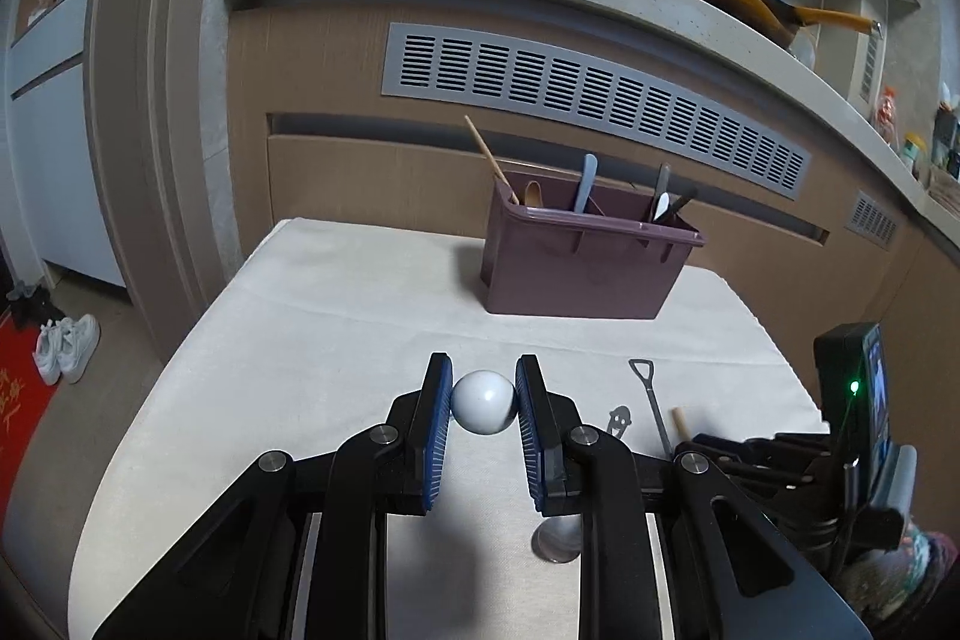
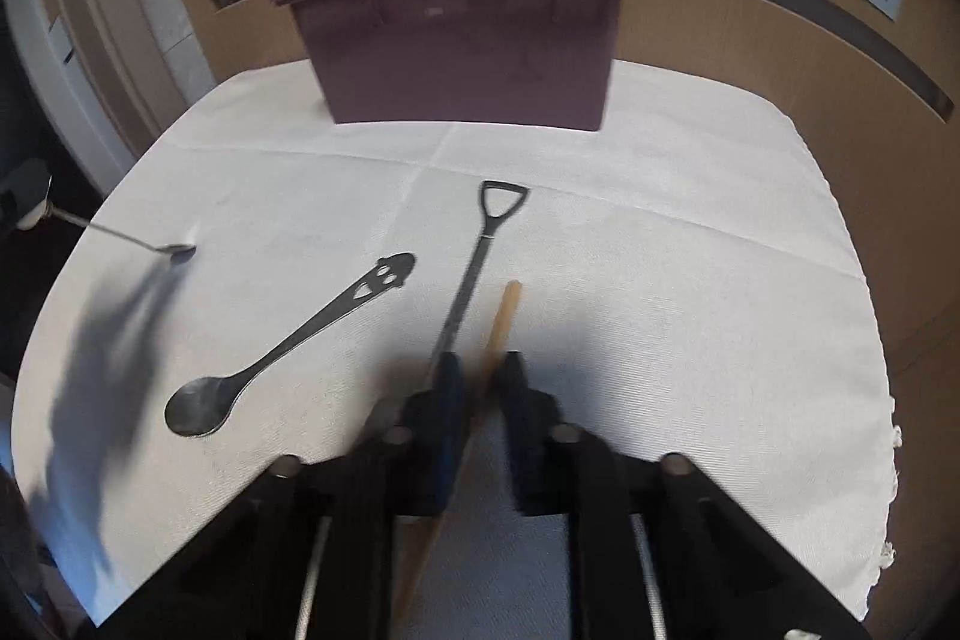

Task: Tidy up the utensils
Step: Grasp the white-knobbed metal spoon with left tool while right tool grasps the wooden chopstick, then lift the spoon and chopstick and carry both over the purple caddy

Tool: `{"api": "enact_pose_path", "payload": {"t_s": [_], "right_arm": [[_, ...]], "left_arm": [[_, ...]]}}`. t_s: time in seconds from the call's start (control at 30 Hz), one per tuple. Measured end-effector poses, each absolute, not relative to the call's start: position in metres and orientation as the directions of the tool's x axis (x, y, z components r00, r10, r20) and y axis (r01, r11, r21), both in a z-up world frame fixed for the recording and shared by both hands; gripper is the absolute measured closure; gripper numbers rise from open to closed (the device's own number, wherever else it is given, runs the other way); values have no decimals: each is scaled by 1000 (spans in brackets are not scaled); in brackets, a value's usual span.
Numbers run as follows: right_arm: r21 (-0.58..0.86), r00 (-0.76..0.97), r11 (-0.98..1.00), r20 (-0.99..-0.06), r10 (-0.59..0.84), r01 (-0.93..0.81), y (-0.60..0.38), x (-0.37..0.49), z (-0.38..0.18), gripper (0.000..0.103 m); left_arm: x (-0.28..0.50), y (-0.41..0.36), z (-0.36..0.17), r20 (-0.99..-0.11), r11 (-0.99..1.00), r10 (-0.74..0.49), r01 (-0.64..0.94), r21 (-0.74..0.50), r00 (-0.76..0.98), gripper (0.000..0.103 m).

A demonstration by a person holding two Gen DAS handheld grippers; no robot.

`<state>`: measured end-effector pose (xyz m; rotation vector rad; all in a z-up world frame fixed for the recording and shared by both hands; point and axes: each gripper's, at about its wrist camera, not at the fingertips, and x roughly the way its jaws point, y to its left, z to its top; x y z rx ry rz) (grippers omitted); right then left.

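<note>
Both grippers were closed: my left gripper (image 1: 483, 403) pinched a smooth, slippery white ball-ended metal spoon (image 1: 483, 402), my right gripper (image 2: 478, 388) a light, stiff wooden stick (image 2: 503, 313).

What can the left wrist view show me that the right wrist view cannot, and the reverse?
Only the left wrist view shows the left gripper shut on a white ball, the yellow pan on the counter and the white shoes. Only the right wrist view shows the right gripper around the wooden stick, and the full smiley spoon. Both show the purple caddy and the shovel-handled utensil.
</note>
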<state>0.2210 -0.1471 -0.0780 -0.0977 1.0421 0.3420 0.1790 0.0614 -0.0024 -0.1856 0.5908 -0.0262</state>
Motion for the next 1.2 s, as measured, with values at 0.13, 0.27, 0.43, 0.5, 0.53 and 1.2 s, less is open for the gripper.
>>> {"api": "enact_pose_path", "payload": {"t_s": [0.13, 0.27, 0.43, 0.5, 0.53, 1.2], "right_arm": [[111, 467, 931, -840, 276, -349, -152, 214, -67, 97], [132, 539, 928, -782, 314, -348, -168, 204, -39, 97], [185, 592, 924, -721, 360, -336, -189, 197, -11, 97], [204, 605, 919, -701, 378, -337, -197, 195, -2, 97], [212, 613, 917, -690, 385, -337, -200, 193, 3, 97], [197, 417, 917, -843, 339, -347, -189, 208, -49, 89]], "left_arm": [[177, 60, 0, -552, 984, -77, -28, -179, 830, 81], [172, 55, 7, -543, 986, -81, -12, -165, 836, 81], [164, 50, 23, -531, 981, -117, 16, -192, 839, 81], [160, 49, 29, -526, 978, -132, 25, -207, 840, 81], [159, 49, 32, -523, 975, -143, 30, -218, 840, 81], [153, 58, 39, -532, 956, -194, 36, -292, 825, 81]]}}
